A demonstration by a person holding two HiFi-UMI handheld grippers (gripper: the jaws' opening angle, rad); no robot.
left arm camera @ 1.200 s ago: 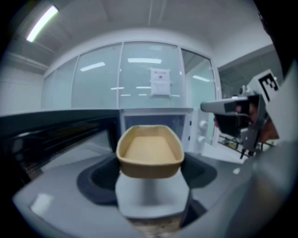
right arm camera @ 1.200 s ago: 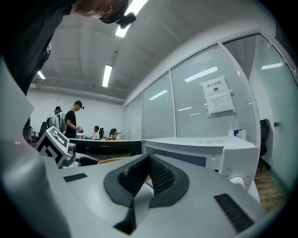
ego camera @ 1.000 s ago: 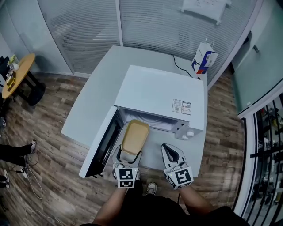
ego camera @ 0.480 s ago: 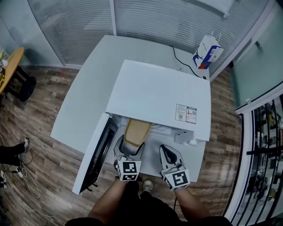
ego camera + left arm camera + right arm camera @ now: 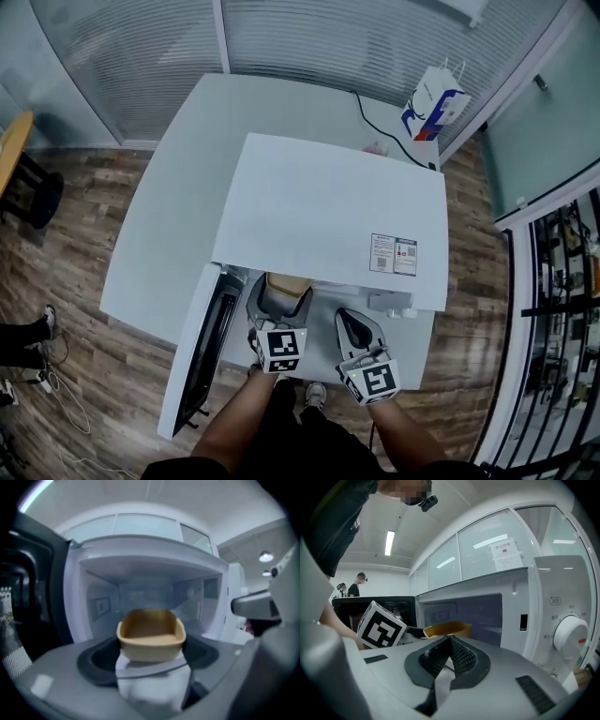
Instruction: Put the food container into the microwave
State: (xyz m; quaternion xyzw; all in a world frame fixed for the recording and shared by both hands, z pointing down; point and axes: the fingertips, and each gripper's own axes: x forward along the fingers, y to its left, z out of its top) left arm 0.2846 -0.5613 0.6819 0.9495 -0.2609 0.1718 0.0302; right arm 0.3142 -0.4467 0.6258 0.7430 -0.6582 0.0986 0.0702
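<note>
The left gripper [image 5: 277, 306] has its jaws set wide and clamped on the near end of the tan, rectangular, open-topped food container [image 5: 289, 284]. It holds the container level in the mouth of the white box-shaped microwave [image 5: 328, 216]. From the head view, most of the container is hidden under the microwave's top, so only its near edge shows. In the left gripper view the container [image 5: 151, 634] sits in front of the pale cavity. Whether it rests on the cavity floor cannot be told.

The right gripper [image 5: 352, 321] hovers in front of the microwave, just right of the opening and below the control panel. Its ribbed black jaws are pressed together with nothing between them, as the right gripper view shows [image 5: 450, 641]. The round white dial [image 5: 570, 637] is on the microwave's right side. The black-windowed microwave door [image 5: 202, 356] stands swung open to the left of the opening. The microwave sits on a white table [image 5: 178, 206].
</note>
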